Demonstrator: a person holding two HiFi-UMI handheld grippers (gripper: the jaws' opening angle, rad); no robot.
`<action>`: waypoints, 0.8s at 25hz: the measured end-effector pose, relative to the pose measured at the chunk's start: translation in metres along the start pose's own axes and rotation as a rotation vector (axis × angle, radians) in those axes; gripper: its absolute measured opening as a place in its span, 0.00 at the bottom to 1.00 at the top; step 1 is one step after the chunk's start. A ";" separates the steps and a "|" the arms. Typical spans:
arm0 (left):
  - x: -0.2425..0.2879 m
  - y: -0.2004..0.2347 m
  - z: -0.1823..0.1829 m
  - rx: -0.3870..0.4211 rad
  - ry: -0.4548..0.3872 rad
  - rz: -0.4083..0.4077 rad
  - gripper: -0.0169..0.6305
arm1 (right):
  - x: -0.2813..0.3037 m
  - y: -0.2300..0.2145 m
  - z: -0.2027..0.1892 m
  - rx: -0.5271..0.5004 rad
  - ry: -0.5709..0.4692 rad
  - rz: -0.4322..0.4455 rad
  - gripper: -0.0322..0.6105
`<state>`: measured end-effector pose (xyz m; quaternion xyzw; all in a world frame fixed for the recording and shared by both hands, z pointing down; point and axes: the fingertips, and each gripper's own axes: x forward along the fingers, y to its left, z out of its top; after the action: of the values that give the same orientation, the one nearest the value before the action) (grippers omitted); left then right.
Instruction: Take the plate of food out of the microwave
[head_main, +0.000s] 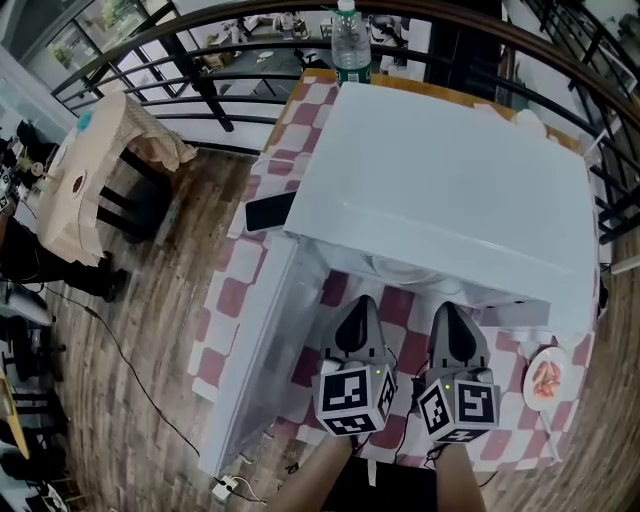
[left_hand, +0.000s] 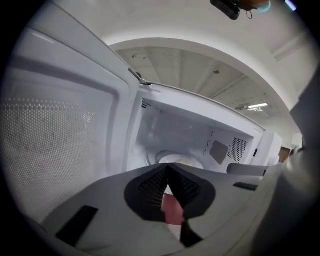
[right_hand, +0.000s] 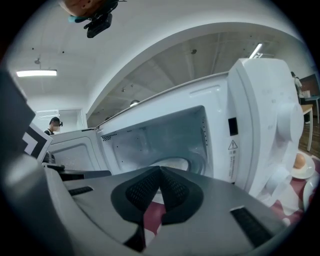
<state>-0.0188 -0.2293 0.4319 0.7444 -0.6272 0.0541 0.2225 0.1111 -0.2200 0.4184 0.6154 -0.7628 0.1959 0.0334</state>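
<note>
A white microwave (head_main: 440, 190) stands on a table with a red-and-white checked cloth (head_main: 225, 300). Its door (head_main: 255, 350) hangs open to the left. Inside, a white plate (head_main: 400, 268) shows only its front rim under the microwave's top. In the left gripper view the plate (left_hand: 180, 161) lies on the cavity floor and its food is barely visible. The right gripper view also catches the plate (right_hand: 175, 164). My left gripper (head_main: 357, 305) and right gripper (head_main: 447, 312) hover side by side just before the opening. Both are shut and hold nothing. Their tips (left_hand: 167, 167) (right_hand: 160, 170) point into the cavity.
A small plate of orange food (head_main: 546, 380) sits on the cloth to the right of the microwave. A black phone (head_main: 268, 212) lies at the microwave's left. A water bottle (head_main: 350, 40) stands behind it. Left of the table is a wooden chair (head_main: 85, 180); a railing runs behind.
</note>
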 end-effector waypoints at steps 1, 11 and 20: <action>0.002 0.000 -0.002 -0.008 0.006 0.001 0.06 | 0.001 -0.001 -0.001 0.004 0.004 0.003 0.04; 0.023 -0.002 -0.022 -0.227 0.066 -0.024 0.06 | 0.007 -0.009 -0.010 0.029 0.018 -0.002 0.04; 0.039 -0.006 -0.030 -0.405 0.086 -0.062 0.08 | 0.012 -0.020 -0.014 0.032 0.037 -0.012 0.04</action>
<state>0.0013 -0.2523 0.4714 0.7006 -0.5918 -0.0482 0.3957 0.1244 -0.2298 0.4401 0.6165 -0.7552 0.2192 0.0392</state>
